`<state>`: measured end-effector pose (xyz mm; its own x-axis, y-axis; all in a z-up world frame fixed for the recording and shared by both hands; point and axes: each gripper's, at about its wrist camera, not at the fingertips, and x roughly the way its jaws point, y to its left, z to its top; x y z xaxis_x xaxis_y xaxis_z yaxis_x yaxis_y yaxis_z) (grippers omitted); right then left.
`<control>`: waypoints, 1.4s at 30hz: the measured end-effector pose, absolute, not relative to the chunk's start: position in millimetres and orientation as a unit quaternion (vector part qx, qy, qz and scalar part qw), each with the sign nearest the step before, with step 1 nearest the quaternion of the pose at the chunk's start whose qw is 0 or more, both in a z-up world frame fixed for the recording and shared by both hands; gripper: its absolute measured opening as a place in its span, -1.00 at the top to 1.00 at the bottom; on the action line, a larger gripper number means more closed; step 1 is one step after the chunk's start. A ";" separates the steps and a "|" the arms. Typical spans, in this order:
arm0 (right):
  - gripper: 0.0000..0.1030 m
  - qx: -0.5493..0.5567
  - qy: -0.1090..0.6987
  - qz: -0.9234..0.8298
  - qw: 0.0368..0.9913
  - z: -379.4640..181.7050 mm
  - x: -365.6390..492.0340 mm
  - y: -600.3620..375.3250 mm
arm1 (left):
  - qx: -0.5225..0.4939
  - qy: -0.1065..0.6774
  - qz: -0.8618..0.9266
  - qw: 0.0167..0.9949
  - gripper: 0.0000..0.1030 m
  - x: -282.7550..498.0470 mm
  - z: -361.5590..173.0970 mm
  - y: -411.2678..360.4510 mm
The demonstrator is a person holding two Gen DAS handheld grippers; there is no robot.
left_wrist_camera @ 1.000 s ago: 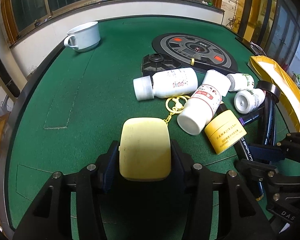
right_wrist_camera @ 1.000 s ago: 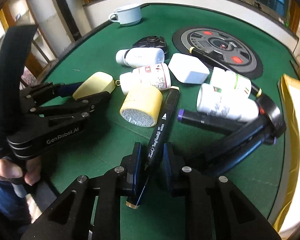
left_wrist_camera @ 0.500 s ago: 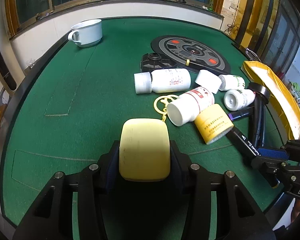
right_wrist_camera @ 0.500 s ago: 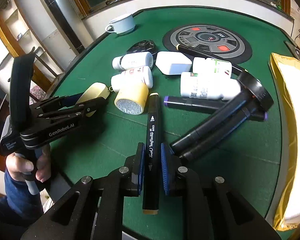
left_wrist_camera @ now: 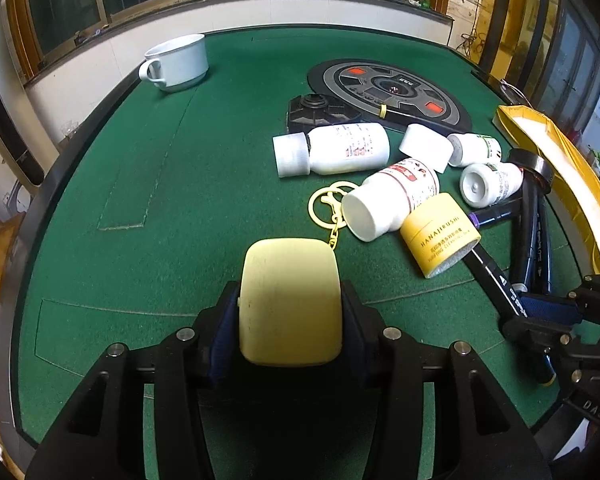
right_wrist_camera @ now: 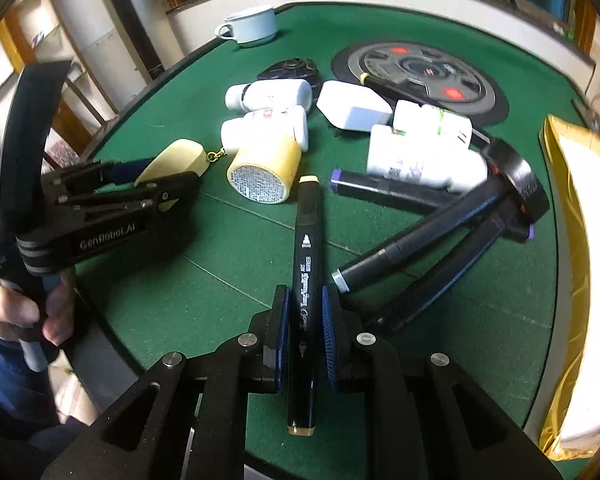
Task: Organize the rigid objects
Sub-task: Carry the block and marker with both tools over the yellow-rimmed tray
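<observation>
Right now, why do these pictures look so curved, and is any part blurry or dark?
Left wrist view: fisheye bending curves the table edge and window frames, corners go black, focus is crisp, and the yellow case casts a deep shadow beneath the jaws. Right wrist view: same bending, softer overall, with smearing on the marker print and the bright gold bag.

The worktop (left_wrist_camera: 148, 184) is covered in green felt with a dark raised rim. A round black disc (left_wrist_camera: 384, 88) with red marks lies on it toward the far side. Far left of the disc stands a white cup (left_wrist_camera: 178, 62). Just in front of the disc sits a small black block (left_wrist_camera: 320, 110). Nearer than the disc lie white bottles (left_wrist_camera: 336, 148) on their sides, a yellow jar (left_wrist_camera: 440, 234) tipped over, and black markers (right_wrist_camera: 396, 192). Right of the disc, at the rim, lies a gold pouch (left_wrist_camera: 552, 172).
</observation>
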<state>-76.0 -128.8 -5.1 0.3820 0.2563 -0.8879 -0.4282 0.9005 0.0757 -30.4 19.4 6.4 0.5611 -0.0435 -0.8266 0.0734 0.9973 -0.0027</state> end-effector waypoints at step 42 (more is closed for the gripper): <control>0.74 0.113 0.421 0.092 0.895 105.8 -23.8 -392.4 | 0.000 0.398 -0.230 0.888 0.13 27.9 104.5 -255.8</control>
